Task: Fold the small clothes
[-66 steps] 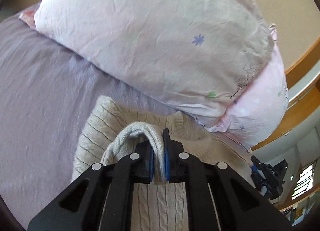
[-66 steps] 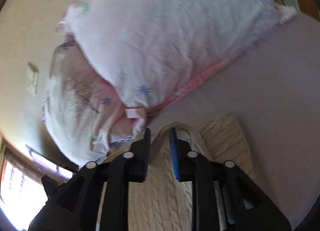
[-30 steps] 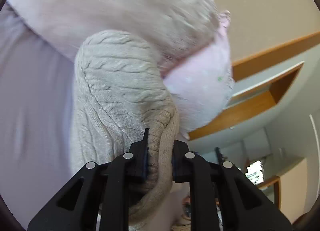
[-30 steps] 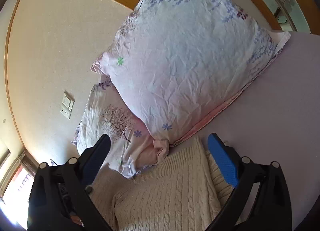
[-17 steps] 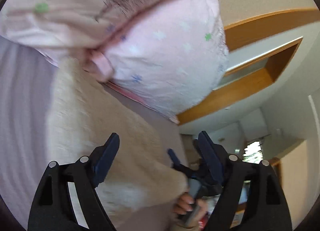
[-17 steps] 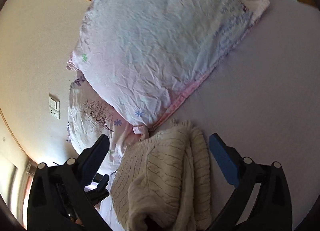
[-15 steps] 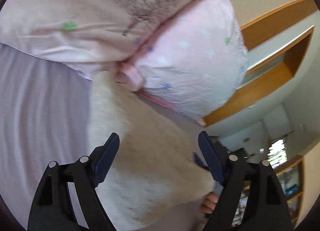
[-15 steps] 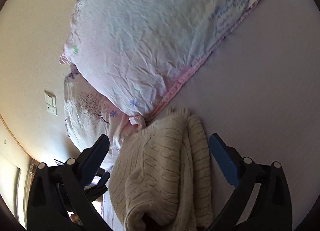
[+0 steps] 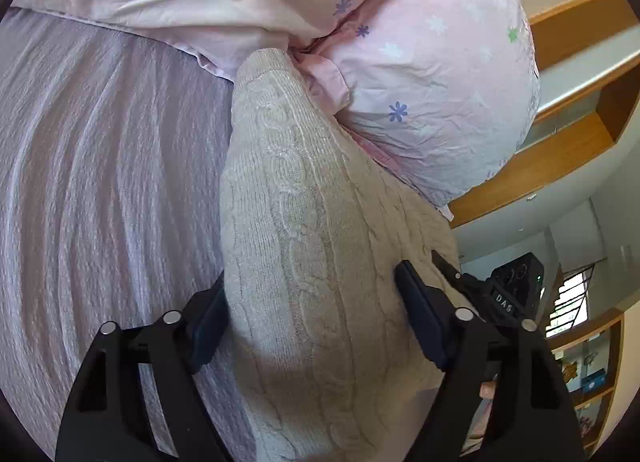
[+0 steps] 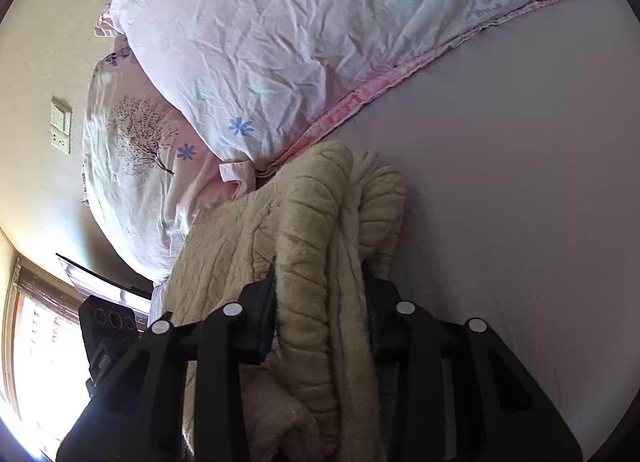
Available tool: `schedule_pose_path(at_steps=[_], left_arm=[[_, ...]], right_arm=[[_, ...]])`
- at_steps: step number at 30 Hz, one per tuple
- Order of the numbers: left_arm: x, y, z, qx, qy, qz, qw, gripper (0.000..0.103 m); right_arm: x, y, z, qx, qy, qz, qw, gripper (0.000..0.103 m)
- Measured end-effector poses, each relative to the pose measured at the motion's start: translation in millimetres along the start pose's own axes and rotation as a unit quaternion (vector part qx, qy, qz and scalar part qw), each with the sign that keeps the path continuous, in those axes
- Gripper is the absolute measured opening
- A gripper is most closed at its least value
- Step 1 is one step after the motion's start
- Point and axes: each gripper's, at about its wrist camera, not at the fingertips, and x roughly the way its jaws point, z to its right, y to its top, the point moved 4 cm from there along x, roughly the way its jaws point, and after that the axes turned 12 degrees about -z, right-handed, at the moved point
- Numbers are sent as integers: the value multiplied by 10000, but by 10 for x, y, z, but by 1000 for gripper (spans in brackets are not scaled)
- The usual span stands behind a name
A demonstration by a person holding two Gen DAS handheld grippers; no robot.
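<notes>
A cream cable-knit sweater [image 9: 312, 246] lies folded on the lilac bed sheet [image 9: 100, 182], its far end against the pillows. My left gripper [image 9: 312, 310] is open, with its jaws on either side of the sweater's near end. In the right wrist view the same sweater [image 10: 304, 222] lies bunched in thick folds. My right gripper [image 10: 322, 310] has its jaws partly closed around a thick fold of it; whether they press on it does not show. The right gripper [image 9: 508, 294] also shows in the left wrist view, past the sweater.
Two pink flowered pillows [image 9: 420, 62] are stacked at the head of the bed, also in the right wrist view [image 10: 280, 42]. A wooden headboard and shelf [image 9: 560, 150] stand at right. A wall switch [image 10: 61, 130] is on the beige wall. Bare sheet [image 10: 520, 182] lies to the right.
My left gripper let go of the sweater and opened wide, then came down over its end. My right gripper, wide open half a second ago, has narrowed around a fold.
</notes>
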Motion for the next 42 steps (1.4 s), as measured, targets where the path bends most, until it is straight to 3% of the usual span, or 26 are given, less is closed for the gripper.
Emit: schedule_pose_path(at_steps=[1,3,5,6,8,9,10,12,13,15,18,20,21,22,24,26,27,29,31,32,33,34,35,37,39,42], left_arm=[[-7,15,23,67,-15,-17,10000,61],[-152,-14,14,153,-196,-114,9996,52],[-418,-75,9,441,-266,-107,9986,50],[-557,-105,15,666,-68,18,9978,50],[-797,-147,-20,1116,636,218,9915,52],[-878,-153,-75,1194,939,246,9881,55],[-938,-153,-143,1171,1170,240,9859,59],[-1044,-157,-264,950,1404,246,9852,61],[-1152,-180,-282,903,1573,515,9821,62],[-1317,-237,-156,1108,1951,1048,9688,80],[-1382,-370,83,1572,1916,1374,9590,84],[-1261,-453,239,1885,1806,1255,9571,86],[-1204,-502,280,2010,1771,1156,9565,86],[-1109,-526,325,2115,1750,1052,9558,86],[-917,-577,338,2238,1733,753,9561,85],[-748,-638,287,2286,1642,453,9585,79],[-693,-664,275,2341,1572,379,9587,71],[-633,-717,292,2425,1654,409,9551,71],[-633,-750,321,2475,1733,444,9522,71],[-686,-774,318,2417,1662,480,9548,71],[-757,-797,302,2329,1536,518,9589,73],[-826,-827,285,2223,1462,573,9622,79],[-918,-862,252,2078,1437,675,9652,83],[-1094,-947,163,1804,1447,847,9692,97],[-1218,-1058,74,1558,1486,887,9725,99],[-1269,-1226,-20,1205,2032,836,9681,102]], right_arm=[[-4,-20,-32,-37,123,10,9999,31],[-13,-79,-186,-216,569,-37,9981,30],[8,-193,-464,-671,874,-121,9938,30],[62,-262,-602,-927,894,-227,9914,30],[274,-379,-800,-1301,681,-525,9878,33],[383,-399,-827,-1368,429,-623,9877,39],[445,-384,-797,-1331,10,-593,9893,48],[365,-325,-669,-1031,-591,-260,9926,55],[236,-294,-617,-870,-598,27,9944,57],[-46,-266,-600,-744,-197,500,9958,59],[-27,-293,-773,-1022,-92,250,9944,59],[205,-326,-866,-1184,-456,-116,9919,52],[345,-351,-893,-1280,-666,-320,9890,14],[457,-373,-911,-1403,-868,-443,9853,14],[438,-369,-930,-1591,-1198,-71,9799,11],[286,-249,-782,-1272,-1661,454,9768,8],[234,-195,-675,-1060,-1906,600,9741,8],[298,-158,-526,-914,-1978,306,9755,9],[205,-197,-571,-1035,-2039,453,9725,18],[111,-197,-619,-1021,-1977,601,9731,21],[-33,-228,-651,-987,-1853,785,9746,34],[-218,-295,-705,-1010,-1571,998,9773,54],[-340,-347,-742,-1074,-1324,1098,9792,63],[-513,-511,-832,-1243,-938,1033,9824,90],[-513,-690,-852,-1323,-869,696,9849,98],[-411,-925,-768,-1206,-1282,239,9841,99]])
